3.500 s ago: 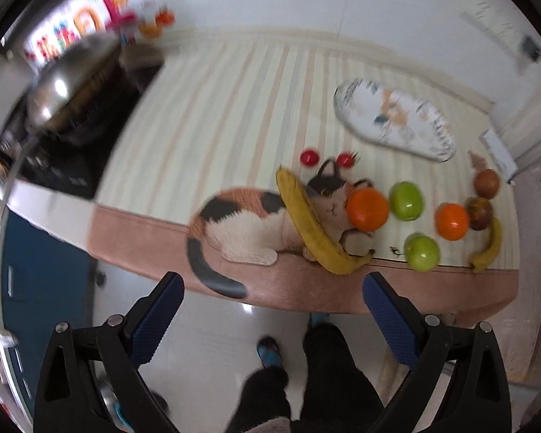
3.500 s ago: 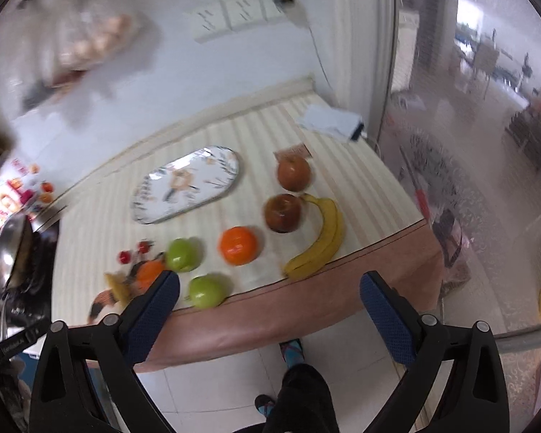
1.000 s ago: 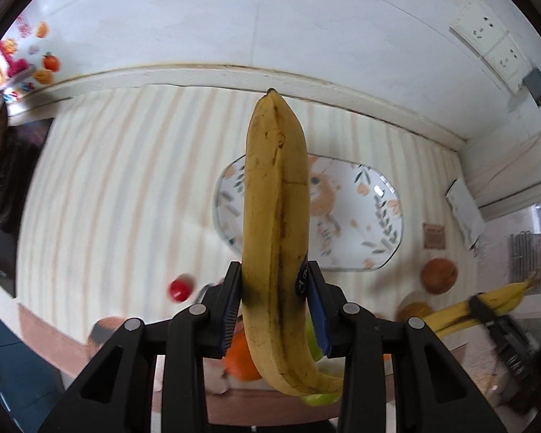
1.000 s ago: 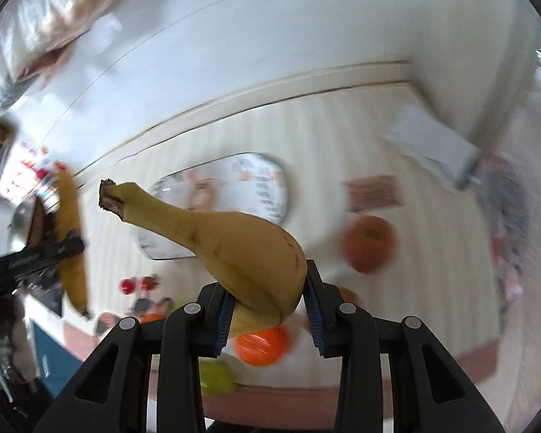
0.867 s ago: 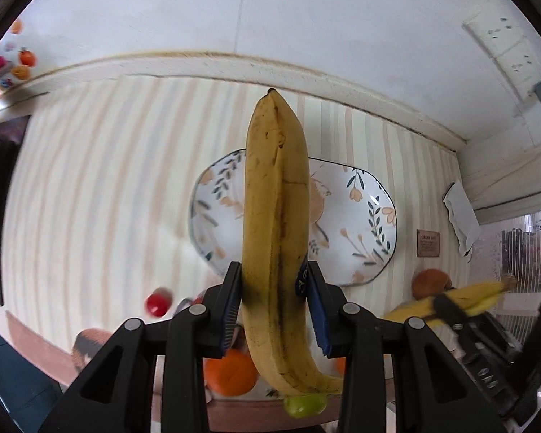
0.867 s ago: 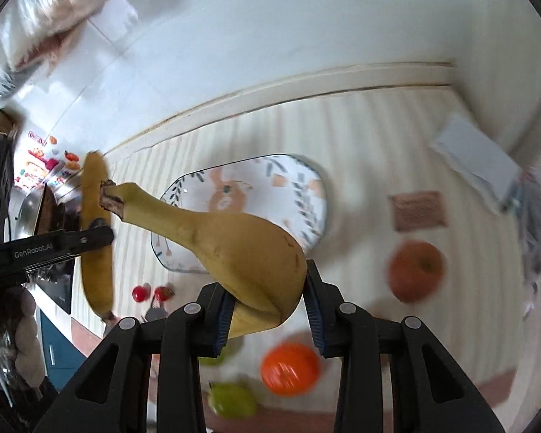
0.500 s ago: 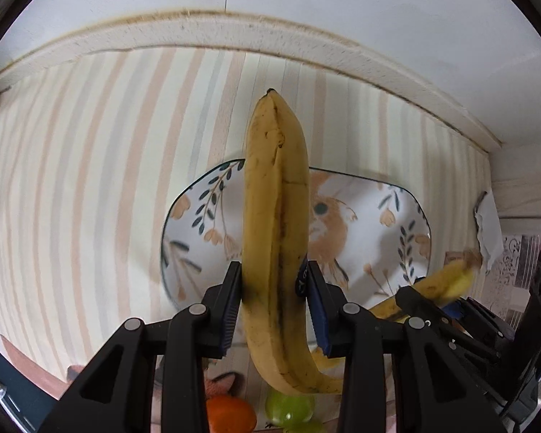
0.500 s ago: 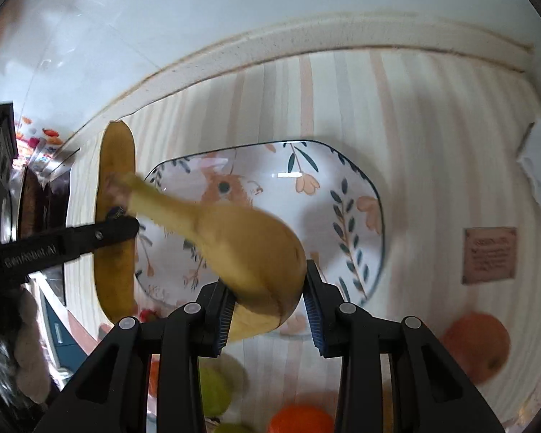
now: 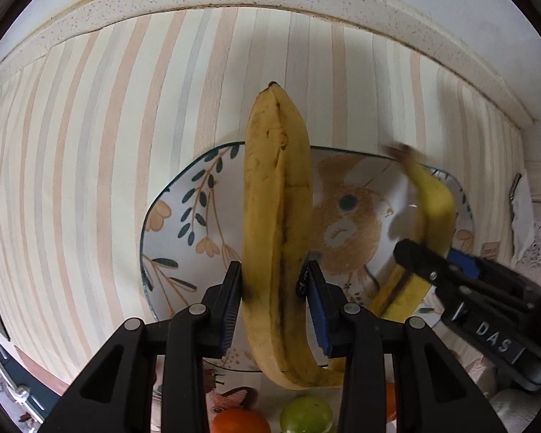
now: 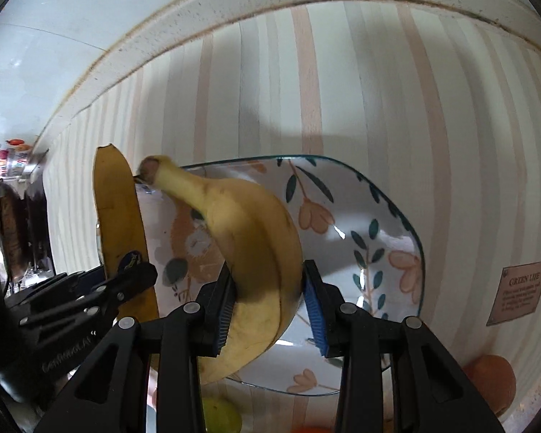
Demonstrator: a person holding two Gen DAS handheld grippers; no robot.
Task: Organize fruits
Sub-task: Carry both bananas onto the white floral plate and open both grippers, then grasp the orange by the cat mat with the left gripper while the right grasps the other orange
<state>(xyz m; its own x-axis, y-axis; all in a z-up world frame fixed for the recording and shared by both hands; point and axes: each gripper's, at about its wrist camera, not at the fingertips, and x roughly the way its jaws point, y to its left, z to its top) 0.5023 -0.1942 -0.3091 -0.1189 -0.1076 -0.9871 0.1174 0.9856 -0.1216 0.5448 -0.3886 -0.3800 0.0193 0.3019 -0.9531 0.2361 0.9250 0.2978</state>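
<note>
1. The left claw pinches a long banana between its blue pads, above the left part of the plate.
2. The right claw pinches a second banana above the same plate, stem pointing left.
3. The plate shows a rabbit and leaves; it lies on the striped worktop.
4. The right claw's arm carries the letters "DAS".
5. A small brown card on the worktop reads "GREEN LIFE".
6. A sticker is on the long banana; its writing is too small to read.
</note>
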